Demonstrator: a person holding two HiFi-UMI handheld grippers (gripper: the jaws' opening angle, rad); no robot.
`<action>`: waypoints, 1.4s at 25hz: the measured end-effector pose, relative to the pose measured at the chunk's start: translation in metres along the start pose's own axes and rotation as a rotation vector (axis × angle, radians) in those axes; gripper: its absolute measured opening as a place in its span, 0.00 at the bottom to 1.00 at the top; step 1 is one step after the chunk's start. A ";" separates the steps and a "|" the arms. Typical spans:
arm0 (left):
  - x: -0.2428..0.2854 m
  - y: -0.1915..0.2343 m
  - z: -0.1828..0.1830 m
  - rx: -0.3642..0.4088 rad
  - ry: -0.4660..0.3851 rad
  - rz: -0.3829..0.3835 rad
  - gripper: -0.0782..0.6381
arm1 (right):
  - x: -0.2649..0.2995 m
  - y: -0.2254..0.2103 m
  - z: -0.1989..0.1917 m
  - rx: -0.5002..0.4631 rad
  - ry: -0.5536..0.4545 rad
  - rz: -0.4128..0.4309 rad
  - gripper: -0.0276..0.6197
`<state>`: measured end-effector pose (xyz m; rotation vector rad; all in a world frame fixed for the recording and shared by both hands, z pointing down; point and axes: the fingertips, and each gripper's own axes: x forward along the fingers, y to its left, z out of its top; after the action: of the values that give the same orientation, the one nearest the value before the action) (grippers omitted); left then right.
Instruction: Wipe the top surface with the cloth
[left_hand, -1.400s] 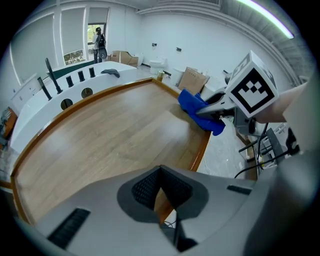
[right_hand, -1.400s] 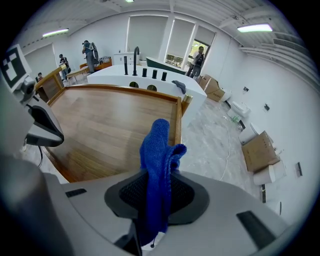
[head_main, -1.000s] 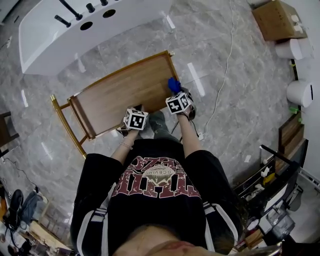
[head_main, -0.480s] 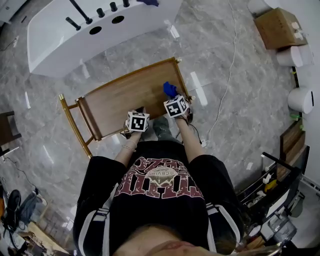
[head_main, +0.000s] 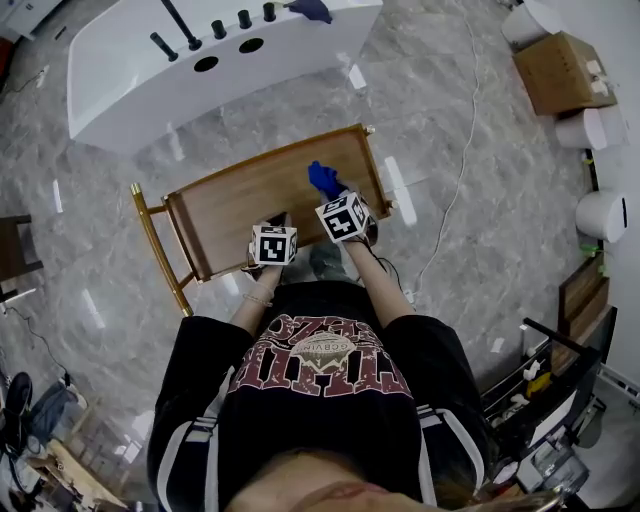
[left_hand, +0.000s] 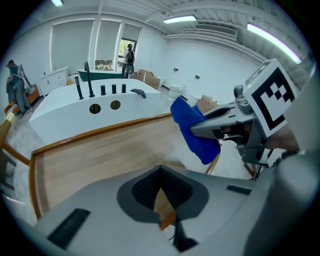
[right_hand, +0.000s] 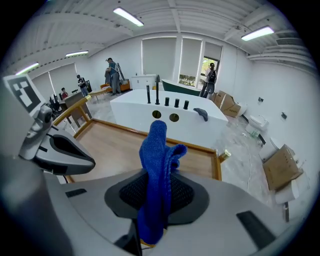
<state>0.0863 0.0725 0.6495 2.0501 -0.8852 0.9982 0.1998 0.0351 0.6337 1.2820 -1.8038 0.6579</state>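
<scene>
Right claw (right_hand: 156, 192): the jaws are closing on a blue cloth (right_hand: 156, 165), which is sitting bunched between the pads. The cloth's long axis is running roughly upright through the grip. Its folded free end is pointing up and forward past the jaw tips, toward the white bathtub (head_main: 150, 70), while the shorter tail is hanging below the pads.

From the head view, the cloth is projecting from the claw over the right part of the wooden worktop (head_main: 250, 195), inside the raised rim and nearer the far edge than the near one. From the left gripper view, it is hanging steeply, tilted slightly, over the worktop's right end. No view is settling whether its lower end is touching the wood.

Left claw (left_hand: 160, 192): the jaws are drawn together with nothing clamped. Only a sliver of the worktop's near edge is showing through the narrow slot between them. This claw is sitting at the near edge of the worktop, left of the right claw and just beside it, pointing across the wood toward the bathtub.

The worktop is a rectangular board on a gold-coloured frame (head_main: 150, 240), lying at a slant between the person and the bathtub. It is standing on a grey marbled floor (head_main: 480, 180). A cardboard box (head_main: 558, 70) is lying well apart, at the far right.
</scene>
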 end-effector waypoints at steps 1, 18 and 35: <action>-0.004 0.002 0.002 -0.008 -0.012 0.000 0.18 | -0.003 0.004 0.007 0.000 -0.019 0.008 0.20; -0.096 0.015 0.076 -0.103 -0.316 0.016 0.18 | -0.076 0.056 0.109 -0.011 -0.297 0.063 0.20; -0.230 0.041 0.147 -0.098 -0.678 0.142 0.18 | -0.146 0.122 0.226 -0.089 -0.592 0.198 0.20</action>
<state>-0.0013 -0.0036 0.3989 2.2909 -1.4008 0.2932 0.0373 -0.0243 0.3937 1.3369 -2.4323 0.3062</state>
